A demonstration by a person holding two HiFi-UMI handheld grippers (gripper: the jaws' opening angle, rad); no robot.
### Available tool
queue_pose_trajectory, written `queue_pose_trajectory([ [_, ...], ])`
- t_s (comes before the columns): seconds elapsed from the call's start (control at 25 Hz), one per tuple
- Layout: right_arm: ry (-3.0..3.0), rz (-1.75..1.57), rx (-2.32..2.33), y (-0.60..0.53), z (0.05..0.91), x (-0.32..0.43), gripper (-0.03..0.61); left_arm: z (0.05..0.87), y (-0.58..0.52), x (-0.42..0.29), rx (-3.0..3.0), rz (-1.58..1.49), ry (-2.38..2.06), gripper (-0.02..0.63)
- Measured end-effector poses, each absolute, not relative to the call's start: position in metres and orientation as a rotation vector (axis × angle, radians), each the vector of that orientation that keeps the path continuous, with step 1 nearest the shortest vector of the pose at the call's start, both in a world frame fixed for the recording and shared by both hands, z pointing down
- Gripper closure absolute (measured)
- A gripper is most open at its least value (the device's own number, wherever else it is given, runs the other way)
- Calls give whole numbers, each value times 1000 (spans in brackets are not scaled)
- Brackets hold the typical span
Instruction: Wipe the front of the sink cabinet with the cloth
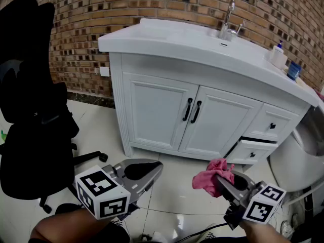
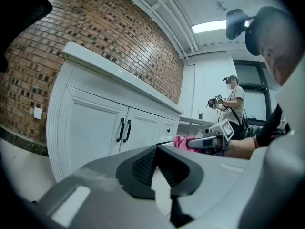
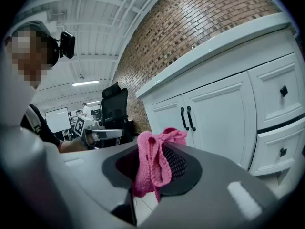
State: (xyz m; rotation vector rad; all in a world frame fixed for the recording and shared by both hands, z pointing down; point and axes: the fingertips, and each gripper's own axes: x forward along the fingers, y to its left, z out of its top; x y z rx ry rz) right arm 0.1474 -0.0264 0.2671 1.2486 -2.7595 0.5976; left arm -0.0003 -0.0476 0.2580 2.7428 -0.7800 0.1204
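Our right gripper [image 1: 226, 180] is clamped on the pink cloth [image 1: 211, 173], lower right of the head view, well short of the sink cabinet [image 1: 162, 110]. The left gripper [image 1: 153, 169] is closed and empty. Bunched so, the cloth could snag the door handles [image 1: 192, 110] or the seemingly ajar drawer [image 1: 251, 151]. Only the left gripper view shows a bystander [image 2: 232, 101].

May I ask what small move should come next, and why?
Probably carry the right gripper forward to the cabinet doors: it clamps the cloth, which hangs short of the white front.
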Motion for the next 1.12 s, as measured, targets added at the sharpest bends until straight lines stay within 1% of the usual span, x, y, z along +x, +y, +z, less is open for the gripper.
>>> queue_pose_trajectory([
  [0.64, -2760, 545, 1319, -31, 255, 157, 483, 251, -49, 4, 2769, 111, -781, 607],
  [0.96, -2727, 408, 1475, -45, 238, 184, 483, 235, -63, 18, 2825, 57, -795, 607],
  [1.12, -2676, 267, 1551, -55, 228, 200, 483, 229, -74, 34, 2877, 61, -807, 607],
])
